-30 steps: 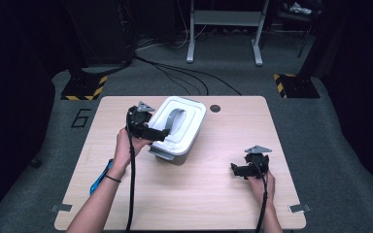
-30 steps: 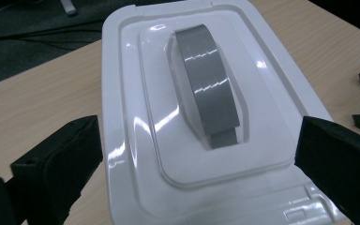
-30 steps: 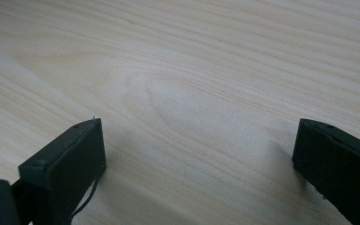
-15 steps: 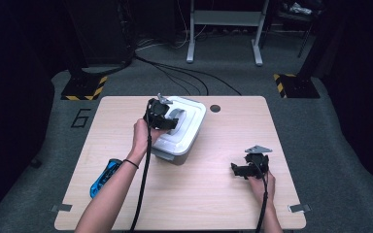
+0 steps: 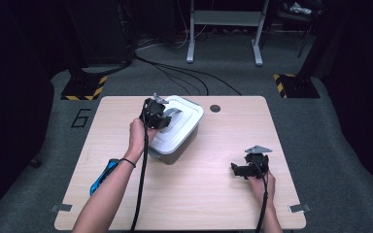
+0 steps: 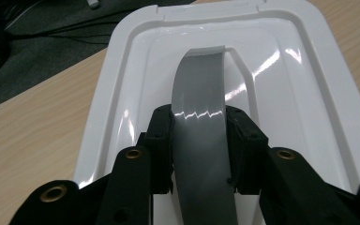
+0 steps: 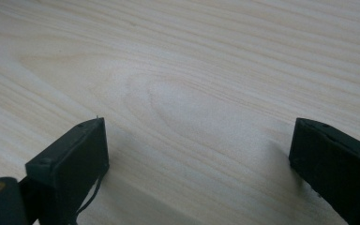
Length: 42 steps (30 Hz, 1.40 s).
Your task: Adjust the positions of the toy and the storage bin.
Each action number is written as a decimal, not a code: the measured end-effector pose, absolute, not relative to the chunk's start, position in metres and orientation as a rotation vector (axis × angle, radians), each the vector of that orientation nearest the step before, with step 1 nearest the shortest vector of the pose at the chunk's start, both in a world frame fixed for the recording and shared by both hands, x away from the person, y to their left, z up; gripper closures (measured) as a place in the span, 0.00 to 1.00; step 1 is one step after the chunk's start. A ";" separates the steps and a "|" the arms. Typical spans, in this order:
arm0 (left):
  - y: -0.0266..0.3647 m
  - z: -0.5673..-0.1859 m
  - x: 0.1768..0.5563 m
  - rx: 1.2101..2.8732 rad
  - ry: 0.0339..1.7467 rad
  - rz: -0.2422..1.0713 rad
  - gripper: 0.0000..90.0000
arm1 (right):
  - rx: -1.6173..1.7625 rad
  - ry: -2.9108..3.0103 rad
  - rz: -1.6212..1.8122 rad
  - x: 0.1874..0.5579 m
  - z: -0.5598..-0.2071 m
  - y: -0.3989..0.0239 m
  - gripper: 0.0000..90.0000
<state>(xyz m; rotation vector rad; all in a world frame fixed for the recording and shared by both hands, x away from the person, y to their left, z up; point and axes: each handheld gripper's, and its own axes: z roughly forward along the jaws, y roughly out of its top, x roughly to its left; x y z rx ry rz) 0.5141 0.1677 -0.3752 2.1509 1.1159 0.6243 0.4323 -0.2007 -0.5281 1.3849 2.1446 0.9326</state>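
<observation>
Black tongs; brass screws; trailing black cables

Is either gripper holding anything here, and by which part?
The left gripper is shut on the grey handle of the white bin's lid, near its midpoint. The right gripper is open and holds nothing.

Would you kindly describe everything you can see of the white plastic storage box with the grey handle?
The white plastic storage box stands on the light wooden table, turned at an angle, left of centre. Its glossy white lid is on, stepped down towards a recessed middle. A curved grey handle arches over that recess. The left gripper has just been closing and now clamps the handle from both sides. The walls below the lid look greyish. The right gripper rests apart from it, open.
</observation>
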 end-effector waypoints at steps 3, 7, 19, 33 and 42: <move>0.173 -0.375 0.514 2.135 1.145 0.625 0.74 | 1.388 2.144 0.932 0.432 -0.528 -0.201 0.05; 0.181 -0.375 0.514 2.138 1.163 0.634 0.75 | 1.386 2.144 0.931 0.432 -0.528 -0.201 0.05; 0.207 -0.375 0.507 2.099 1.270 0.678 0.75 | 1.380 2.148 0.930 0.432 -0.528 -0.201 0.05; 0.227 -0.376 0.501 2.059 1.330 0.706 0.75 | 1.378 2.148 0.930 0.432 -0.528 -0.201 0.05; 0.234 -0.376 0.498 2.058 1.353 0.714 0.75 | 1.374 2.148 0.933 0.432 -0.528 -0.201 0.05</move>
